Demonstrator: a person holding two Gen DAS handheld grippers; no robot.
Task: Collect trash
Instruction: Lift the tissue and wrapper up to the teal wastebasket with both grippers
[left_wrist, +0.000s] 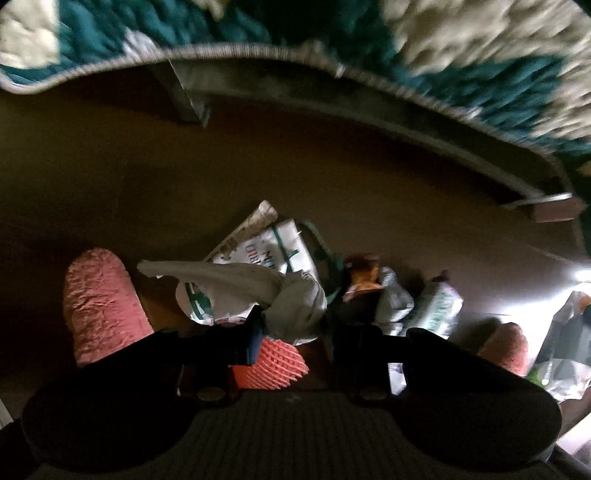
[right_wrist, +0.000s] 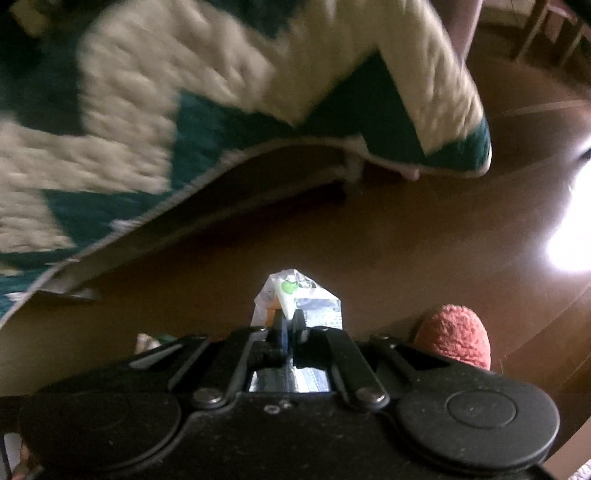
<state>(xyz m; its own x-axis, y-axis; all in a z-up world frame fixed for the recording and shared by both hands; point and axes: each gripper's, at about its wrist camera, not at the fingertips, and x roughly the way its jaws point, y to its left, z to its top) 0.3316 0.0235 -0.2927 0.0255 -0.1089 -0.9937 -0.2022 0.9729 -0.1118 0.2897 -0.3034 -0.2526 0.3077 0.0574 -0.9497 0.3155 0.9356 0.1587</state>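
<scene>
In the left wrist view my left gripper (left_wrist: 291, 325) is shut on a grey crumpled cloth or paper wad (left_wrist: 280, 299) that trails off to the left. Below it on the brown floor lies a pile of trash: white printed wrappers (left_wrist: 280, 247), an orange snack wrapper (left_wrist: 364, 277), a white-green packet (left_wrist: 439, 306) and an orange foam net (left_wrist: 273, 363). In the right wrist view my right gripper (right_wrist: 290, 328) is shut on a clear plastic bag (right_wrist: 295, 299) with white, green and orange bits inside, held above the floor.
A teal and cream quilt (left_wrist: 461, 55) hangs over a bed edge with a frame and legs (left_wrist: 192, 96) beyond the pile. Pink fuzzy slippers (left_wrist: 99, 302) (right_wrist: 456, 336) stand beside the grippers. More plastic bags (left_wrist: 565, 343) lie at the right. Bright glare (right_wrist: 569, 236) falls on the floor.
</scene>
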